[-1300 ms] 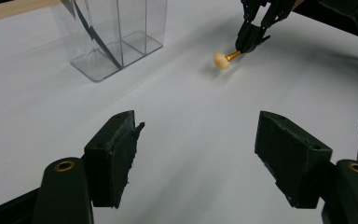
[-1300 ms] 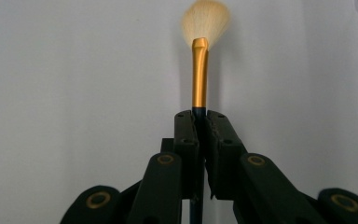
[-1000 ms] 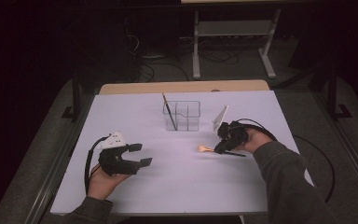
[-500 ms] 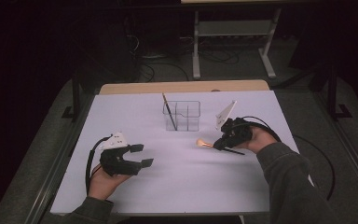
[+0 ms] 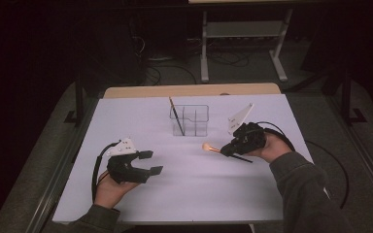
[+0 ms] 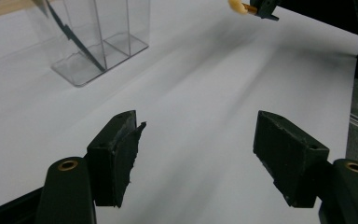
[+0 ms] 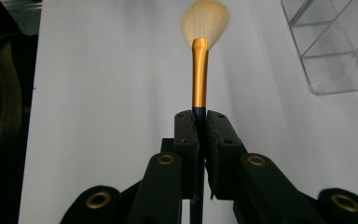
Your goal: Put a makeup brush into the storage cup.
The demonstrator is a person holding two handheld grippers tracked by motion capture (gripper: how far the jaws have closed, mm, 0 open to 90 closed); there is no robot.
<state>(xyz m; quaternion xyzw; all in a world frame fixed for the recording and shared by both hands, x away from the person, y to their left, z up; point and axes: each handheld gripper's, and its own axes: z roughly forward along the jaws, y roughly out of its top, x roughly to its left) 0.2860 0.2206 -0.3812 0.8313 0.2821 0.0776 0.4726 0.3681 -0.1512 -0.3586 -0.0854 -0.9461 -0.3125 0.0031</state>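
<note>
At the lower left of the high view, the left gripper (image 5: 148, 162) rests low over the white bench (image 5: 194, 194), its fingers spread with nothing between. At centre right, the right gripper (image 5: 225, 150) has its fingers pinching a makeup brush (image 5: 209, 147), probably just above the bench. Behind, at upper centre, the clear organizer (image 5: 194, 121) holds a dark brush (image 5: 176, 115).
</note>
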